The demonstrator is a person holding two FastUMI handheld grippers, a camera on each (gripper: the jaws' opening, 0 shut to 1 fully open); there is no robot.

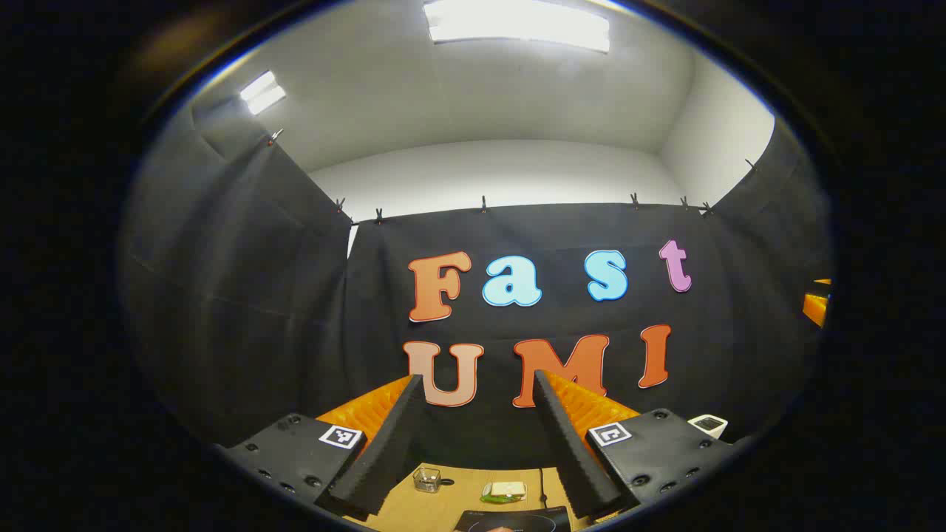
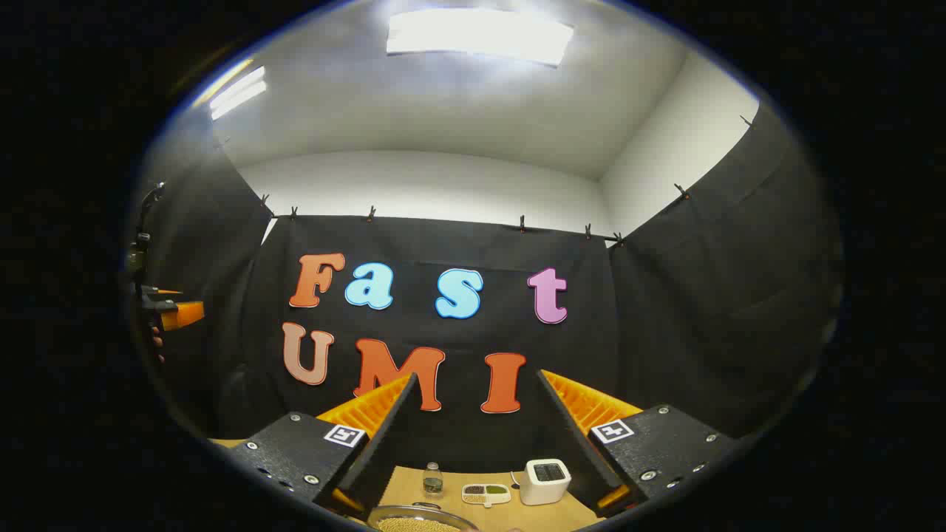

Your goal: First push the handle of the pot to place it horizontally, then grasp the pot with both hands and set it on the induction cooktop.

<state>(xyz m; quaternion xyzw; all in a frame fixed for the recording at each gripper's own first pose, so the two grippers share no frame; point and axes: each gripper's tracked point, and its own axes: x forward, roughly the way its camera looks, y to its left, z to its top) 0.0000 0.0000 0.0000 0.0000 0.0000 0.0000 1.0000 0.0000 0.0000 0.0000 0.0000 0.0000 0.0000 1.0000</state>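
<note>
In the left gripper view my left gripper (image 1: 477, 380) is held high and open, pointing at the booth's back wall with nothing between its fingers. Below it, at the bottom edge, lies the front of the black induction cooktop (image 1: 517, 519). In the right gripper view my right gripper (image 2: 477, 378) is also open and empty, raised over the table. At the bottom edge of that view shows the pot's (image 2: 421, 519) round metal rim, with something pale and grainy inside. Its handle is hidden. The left gripper's orange body (image 2: 174, 312) shows far left, and the right gripper's orange body (image 1: 815, 307) far right.
On the wooden table (image 2: 451, 499) near the back wall stand a small glass jar (image 2: 433, 480), a small divided dish (image 2: 486, 493) and a white box-shaped appliance (image 2: 545, 480). The jar (image 1: 427, 480), dish (image 1: 505, 490) and appliance (image 1: 708, 424) also appear past the left gripper.
</note>
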